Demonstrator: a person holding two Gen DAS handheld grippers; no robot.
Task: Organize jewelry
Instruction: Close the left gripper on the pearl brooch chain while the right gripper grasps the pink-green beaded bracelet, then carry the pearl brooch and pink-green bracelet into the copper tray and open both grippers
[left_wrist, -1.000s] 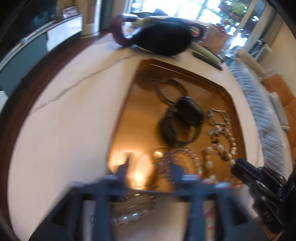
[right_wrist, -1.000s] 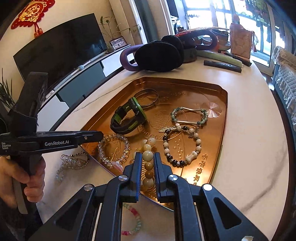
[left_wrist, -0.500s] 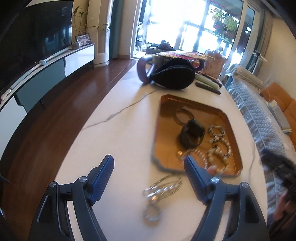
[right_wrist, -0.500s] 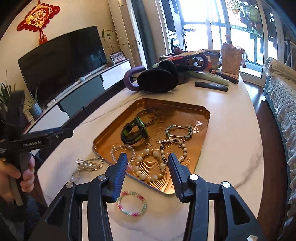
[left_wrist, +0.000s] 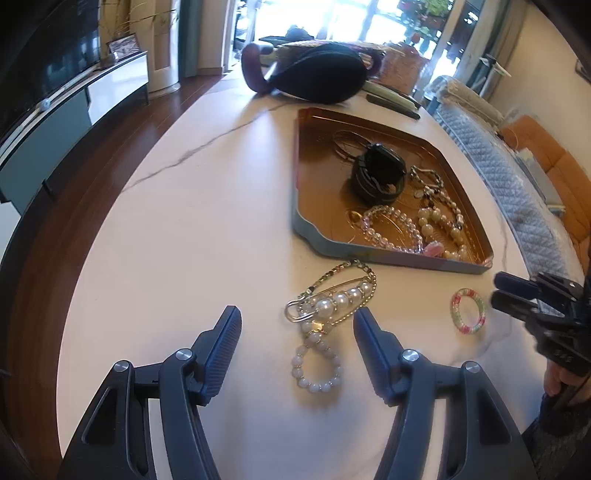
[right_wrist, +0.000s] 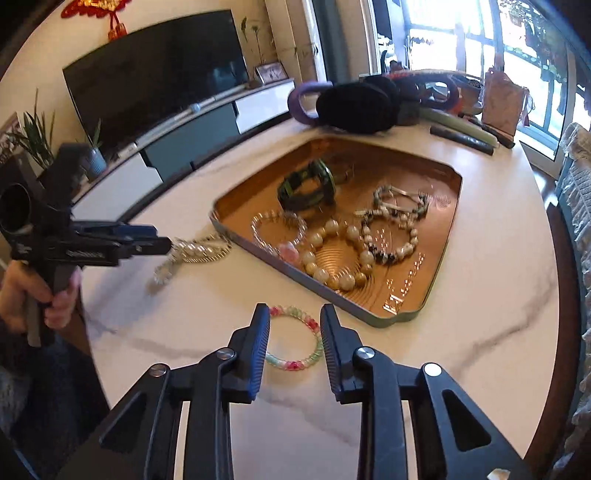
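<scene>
A copper tray on the white marble table holds a dark green watch, a clear bead bracelet, a large cream bead bracelet and several other bracelets. On the table in front of the tray lie a pearl and gold-chain piece and a pink-green bangle. My left gripper is open, its fingers either side of the pearl piece. My right gripper is open, its fingers straddling the bangle.
A black pouch with a purple handle, a pale green stick and dark bars lie at the table's far end. The table edge curves on the left above a wooden floor. A quilted chair stands on the right.
Both grippers opened and pulled back from the tray. The left gripper came down over the pearl piece. The right gripper came down around the pink-green bangle.
</scene>
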